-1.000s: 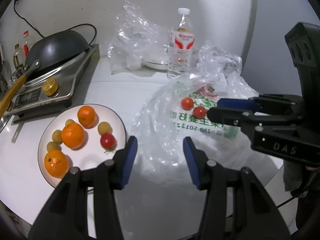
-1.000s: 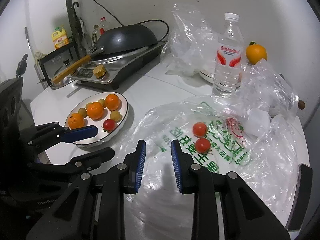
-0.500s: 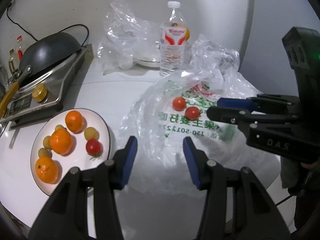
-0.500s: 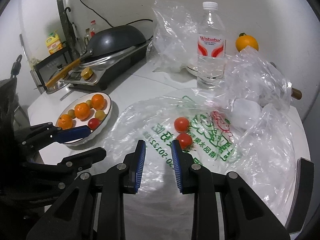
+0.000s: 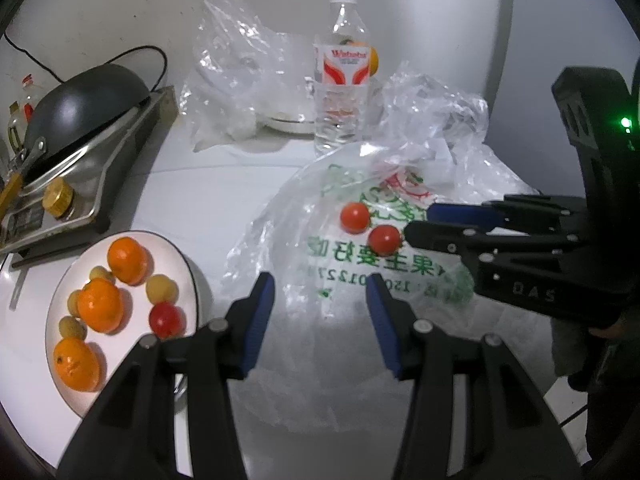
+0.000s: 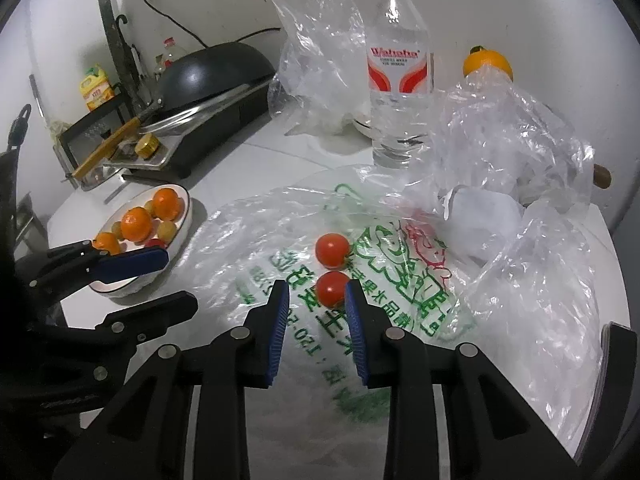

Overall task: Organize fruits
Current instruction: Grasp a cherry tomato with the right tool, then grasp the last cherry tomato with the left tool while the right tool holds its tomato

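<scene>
Tomatoes: two red tomatoes lay on the printed plastic bag (image 6: 404,292), close together. The near tomato (image 6: 331,289) sat at the tips of your right gripper (image 6: 316,302). The far tomato (image 6: 332,250) sat just behind it.
Right gripper: your blue pads (image 6: 278,336) were open a bit wider than the near tomato. They stood on each side of it, and you could not tell if they touched it. It held nothing.
Left gripper: your left gripper (image 5: 320,300) was wide open and held nothing. It hung over the near edge of the bag, between the plate (image 5: 188,276) and the tomatoes.
Plate: the white plate lay left of the bag. It held three oranges, with one orange (image 5: 127,261) at the back. It also held one red tomato (image 5: 167,319) and some small yellow fruits, like this yellow fruit (image 5: 161,289).
Behind: a water bottle (image 6: 400,80) stood upright past the bag. One more orange (image 6: 487,62) sat near the wall, behind a crumpled clear bag (image 6: 512,136).
Far left: a black wok (image 6: 212,74) sat on a stove (image 6: 192,128).
</scene>
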### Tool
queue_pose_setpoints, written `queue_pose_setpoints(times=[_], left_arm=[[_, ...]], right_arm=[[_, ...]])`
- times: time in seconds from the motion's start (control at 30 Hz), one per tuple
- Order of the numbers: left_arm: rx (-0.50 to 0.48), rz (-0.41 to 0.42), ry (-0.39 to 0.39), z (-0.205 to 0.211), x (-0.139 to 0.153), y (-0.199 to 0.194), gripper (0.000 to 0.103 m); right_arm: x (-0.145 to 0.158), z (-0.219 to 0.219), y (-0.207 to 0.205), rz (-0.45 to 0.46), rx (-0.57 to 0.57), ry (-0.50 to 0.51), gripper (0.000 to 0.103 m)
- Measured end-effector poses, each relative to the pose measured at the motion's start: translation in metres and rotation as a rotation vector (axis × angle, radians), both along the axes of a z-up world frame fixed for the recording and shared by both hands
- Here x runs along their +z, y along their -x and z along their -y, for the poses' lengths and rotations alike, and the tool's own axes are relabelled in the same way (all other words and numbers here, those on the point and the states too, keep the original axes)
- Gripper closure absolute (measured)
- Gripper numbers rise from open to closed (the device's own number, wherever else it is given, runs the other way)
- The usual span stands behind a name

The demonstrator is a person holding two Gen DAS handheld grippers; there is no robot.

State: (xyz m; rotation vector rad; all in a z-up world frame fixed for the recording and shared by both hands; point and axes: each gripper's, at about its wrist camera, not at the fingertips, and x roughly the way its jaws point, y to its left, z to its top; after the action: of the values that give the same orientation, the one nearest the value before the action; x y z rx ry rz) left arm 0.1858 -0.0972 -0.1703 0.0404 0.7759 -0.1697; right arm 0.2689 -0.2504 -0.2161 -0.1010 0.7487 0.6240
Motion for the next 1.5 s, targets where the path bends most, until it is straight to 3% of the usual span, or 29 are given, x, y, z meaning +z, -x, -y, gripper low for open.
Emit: queue_pose_setpoints(times=[0.07,0.13,0.83,0.9,1.5], left_arm=[[-0.002,-0.005,-0.002,0.002,-0.002,-0.004,0.054],[-0.003,-0.009,-0.002,0.002,-0.004,-0.009,0.054],[-0.011,-0.018,0.012,-0.001,-0.010,-0.031,0.054],[-0.012,-0.017,0.011,0.000,-0.010,-0.031,0.054],[-0.038,0.016,-0.024,0.024,0.007,-0.026,0.054]], right_arm=[[-0.003,0.001,-0.006,-0.009,-0.001,-0.003,0.064],[-0.006,0.001,-0.012,-0.018,-0.003,-0.001,0.064],[-0.031,-0.021,-0.040,-0.075,0.032,0.071,0.064],[-0.031,-0.023,-0.039,-0.071,0.040,0.087,0.071],[-0.001,0.008,-0.024,0.027,0.006,0.061,0.073]])
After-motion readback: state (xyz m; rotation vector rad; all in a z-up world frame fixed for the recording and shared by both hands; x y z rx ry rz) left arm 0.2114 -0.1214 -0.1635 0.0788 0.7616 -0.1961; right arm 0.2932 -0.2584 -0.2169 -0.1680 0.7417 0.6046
